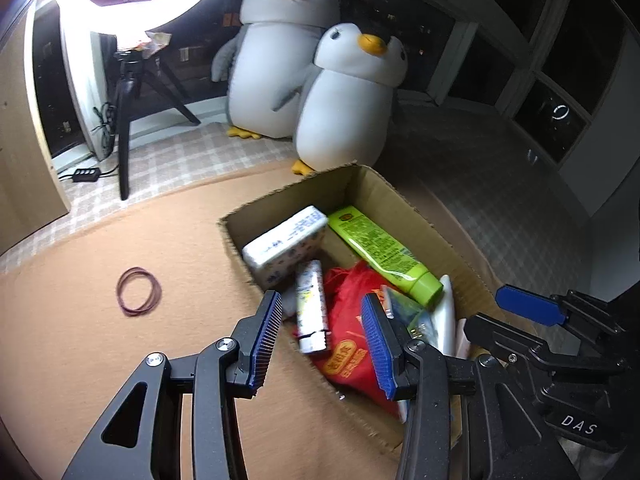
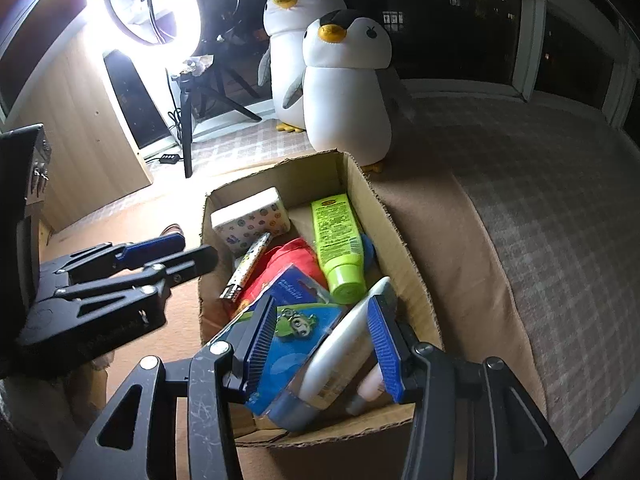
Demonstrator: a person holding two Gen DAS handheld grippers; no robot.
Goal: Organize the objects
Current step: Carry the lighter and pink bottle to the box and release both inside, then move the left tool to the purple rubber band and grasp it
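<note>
Your cardboard box (image 1: 404, 216) sits on the tan blanket (image 1: 100, 340) spread over the bed, and nearly everything to be organized is already inside it — that is why both of your grippers hang over its near end, pointing steeply down into it.

Your left gripper (image 1: 324, 344) has its jaws spread; the slim white tube (image 1: 312, 308) and the red pouch (image 1: 352, 332) lie below the gap, and neither pad presses on them, so they look just set down rather than held. The tissue pack (image 1: 286, 246) leans in the far left corner, and the green tube (image 1: 384, 256) lies along the right wall, cap toward you, where the long side gives it room.

Your right gripper (image 2: 320, 344) also stands with jaws parted. The blue blister card (image 2: 296, 328) and a white bottle (image 2: 348, 344) lie under the opening, stacked loosely at the near end; I see no pinch on either.

One thing is outside the box: the loop of rubber bands (image 1: 139, 292) lies on the blanket, well apart to the left. It probably goes in next, and being thin and flat against cloth, it will be awkward to pick up.
</note>
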